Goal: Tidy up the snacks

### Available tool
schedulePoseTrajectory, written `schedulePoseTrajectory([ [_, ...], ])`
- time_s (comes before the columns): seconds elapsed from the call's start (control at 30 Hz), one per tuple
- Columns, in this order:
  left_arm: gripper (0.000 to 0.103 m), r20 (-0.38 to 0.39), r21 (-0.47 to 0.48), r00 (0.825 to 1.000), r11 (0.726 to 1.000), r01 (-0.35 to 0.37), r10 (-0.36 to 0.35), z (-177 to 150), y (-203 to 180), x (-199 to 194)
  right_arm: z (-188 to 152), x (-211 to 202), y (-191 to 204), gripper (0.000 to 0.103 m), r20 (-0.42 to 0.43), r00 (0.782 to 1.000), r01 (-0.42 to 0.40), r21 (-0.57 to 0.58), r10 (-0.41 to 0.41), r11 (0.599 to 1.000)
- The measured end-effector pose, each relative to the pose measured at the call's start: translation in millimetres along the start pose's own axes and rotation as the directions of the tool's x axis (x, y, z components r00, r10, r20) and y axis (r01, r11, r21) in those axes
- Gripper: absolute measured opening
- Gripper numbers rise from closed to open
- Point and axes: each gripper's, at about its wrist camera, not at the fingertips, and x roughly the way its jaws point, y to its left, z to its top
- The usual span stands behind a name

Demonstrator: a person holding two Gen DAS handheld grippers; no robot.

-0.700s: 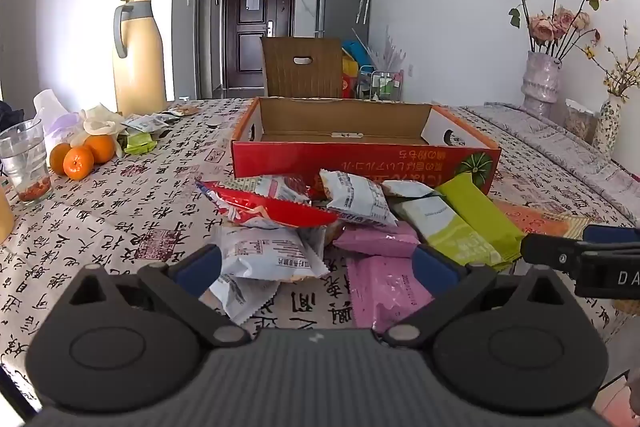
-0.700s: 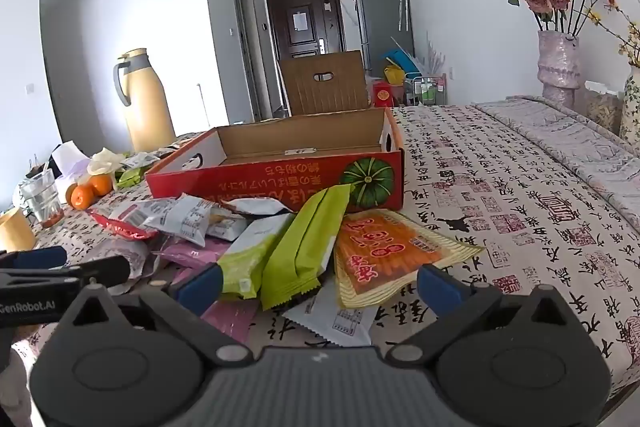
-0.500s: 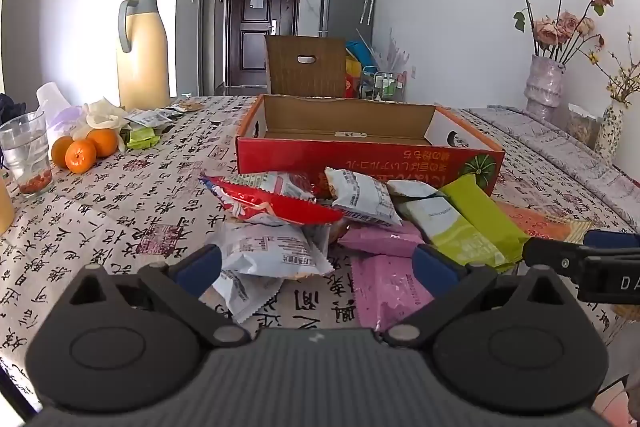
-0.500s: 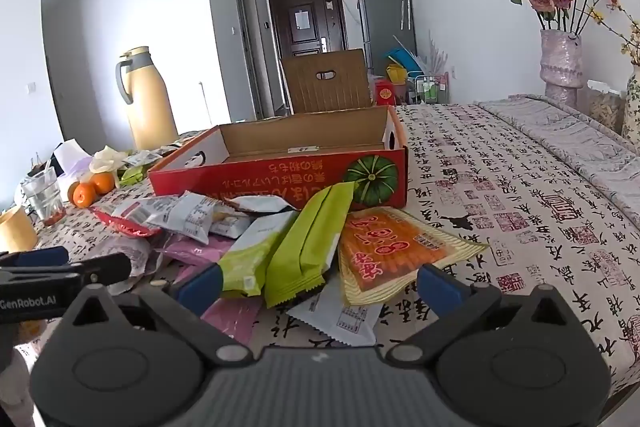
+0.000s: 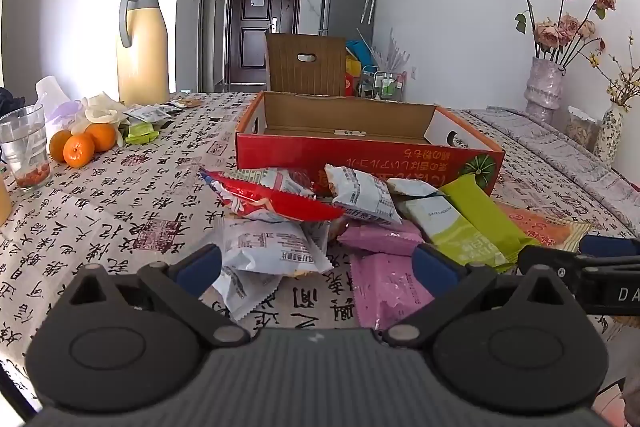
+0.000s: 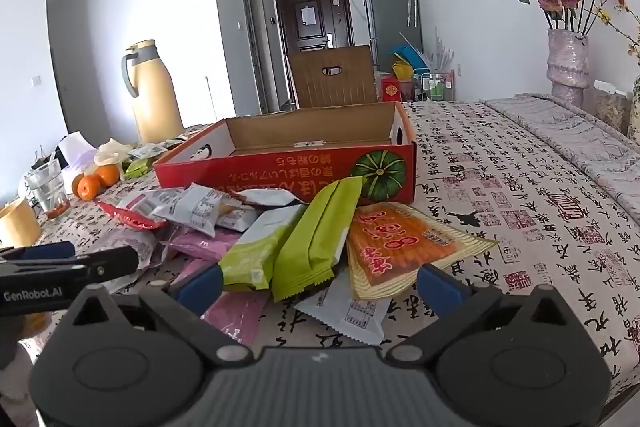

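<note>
At the bottom of the left wrist view, the left gripper (image 5: 316,265) stands released, its blue-tipped fingers (image 5: 198,267) spread wide with nothing pinched. Just past them, in the lower middle of the frame, lie a white crinkle-edged snack packet (image 5: 266,253) and a flat pink wrapper (image 5: 384,287) on the calligraphy-print tablecloth (image 5: 120,211). Above those, at frame centre, a red-and-white snack bag (image 5: 272,197) rests on the heap beside a white printed pouch (image 5: 364,197).

In the right wrist view the right gripper (image 6: 318,285) is likewise released, its jaws wide and empty at the bottom edge. Between and just beyond its tips lie two lime-green bar wrappers (image 6: 316,239), an orange flat packet with red lettering (image 6: 404,247) to their right, and a white sachet (image 6: 348,313) tucked beneath. The other gripper's black arm pokes in at the lower left edge.

Behind the heap, in the middle of both frames, sits the open red cardboard box with a green pumpkin print (image 6: 280,167), its inside bare; the green wrappers lean against its front wall.

Further back, at the left edge, stand a clear glass (image 5: 24,147), three oranges (image 5: 82,145) and a tall cream thermos jug with a grey handle (image 5: 142,45). At the upper right, a pink vase of dried roses (image 6: 568,61).
</note>
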Motion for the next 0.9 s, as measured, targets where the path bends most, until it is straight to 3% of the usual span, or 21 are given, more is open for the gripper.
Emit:
schedulePoseTrajectory([
  [0.9,0.103,0.003,-0.001,1.000,1.000,0.001,-0.001,-0.5,-0.5,-2.2,-0.4,-2.9,0.8,0.103,-0.001,1.000,0.001,-0.002,-0.001,1.000],
])
